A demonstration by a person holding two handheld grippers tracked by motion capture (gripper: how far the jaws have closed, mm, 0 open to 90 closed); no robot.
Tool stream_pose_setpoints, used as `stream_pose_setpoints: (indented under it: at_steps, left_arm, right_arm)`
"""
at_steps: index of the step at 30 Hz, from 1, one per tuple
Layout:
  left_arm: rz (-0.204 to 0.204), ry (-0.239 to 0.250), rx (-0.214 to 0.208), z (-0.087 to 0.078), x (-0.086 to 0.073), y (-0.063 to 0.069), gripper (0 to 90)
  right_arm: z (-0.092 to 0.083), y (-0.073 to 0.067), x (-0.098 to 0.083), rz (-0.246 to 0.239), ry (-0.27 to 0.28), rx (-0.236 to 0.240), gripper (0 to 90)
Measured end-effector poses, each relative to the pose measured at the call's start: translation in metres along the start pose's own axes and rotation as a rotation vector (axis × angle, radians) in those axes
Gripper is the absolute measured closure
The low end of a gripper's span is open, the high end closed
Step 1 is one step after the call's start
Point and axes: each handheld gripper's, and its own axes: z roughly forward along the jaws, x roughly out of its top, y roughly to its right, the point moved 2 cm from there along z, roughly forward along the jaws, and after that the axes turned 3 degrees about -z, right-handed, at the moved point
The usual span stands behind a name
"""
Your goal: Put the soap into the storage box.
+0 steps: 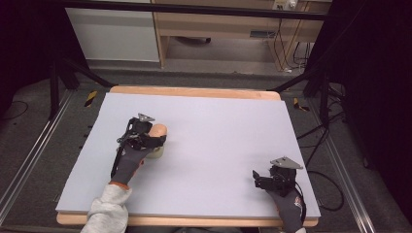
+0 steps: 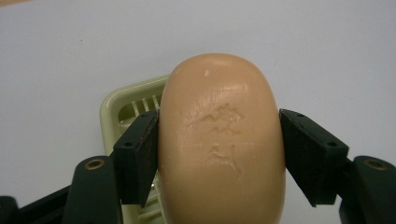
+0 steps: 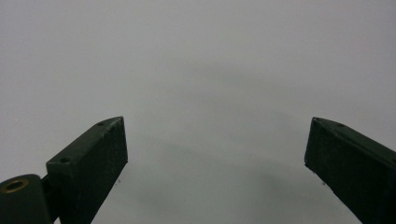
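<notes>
My left tool [image 2: 219,154] grips the tan soap bar [image 2: 222,140] above the pale green soap dish [image 2: 122,105], left of the bench [image 1: 218,141] centre. My right tool [image 3: 215,158] hangs open over bare surface near the bench's front-right corner, with wide room between the 2.

We see the left gripper [image 1: 156,141] at center left holding a tan soap [image 1: 158,131]; the right gripper [image 1: 257,178] rests at lower right.

High view overhead, gripper views close, tabletop [image 1: 218,145] perhaps shared

Black grippers [image 1: 154,141], brass-eyed black jaws; grey sleeve [image 1: 109,213].
</notes>
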Motion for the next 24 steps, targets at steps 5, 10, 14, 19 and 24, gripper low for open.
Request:
stream_pose_setpoints:
  at_steps: [5, 10, 14, 19, 24]
  left_arm:
    - [-0.009, -0.008, 0.011, 0.004, -0.002, -0.006, 31.7]
    - [-0.015, -0.02, 0.021, 0.01, -0.004, -0.01, 31.8]
    - [-0.019, -0.027, 0.025, 0.013, -0.005, -0.013, 31.8]
    - [-0.024, -0.034, 0.03, 0.016, -0.007, -0.017, 31.8]
    - [-0.028, -0.045, 0.032, 0.021, -0.01, -0.018, 31.7]
  right_arm:
    - [0.0, 0.0, 0.0, 0.0, -0.001, -0.004, 6.3]
    - [0.0, 0.0, 0.0, -0.002, -0.001, -0.003, 6.3]
    - [0.001, 0.0, 0.0, -0.017, 0.005, -0.001, 6.2]
    - [0.001, 0.0, 0.0, -0.018, 0.005, -0.001, 6.2]
    - [0.001, 0.0, 0.0, -0.016, 0.004, -0.001, 6.2]
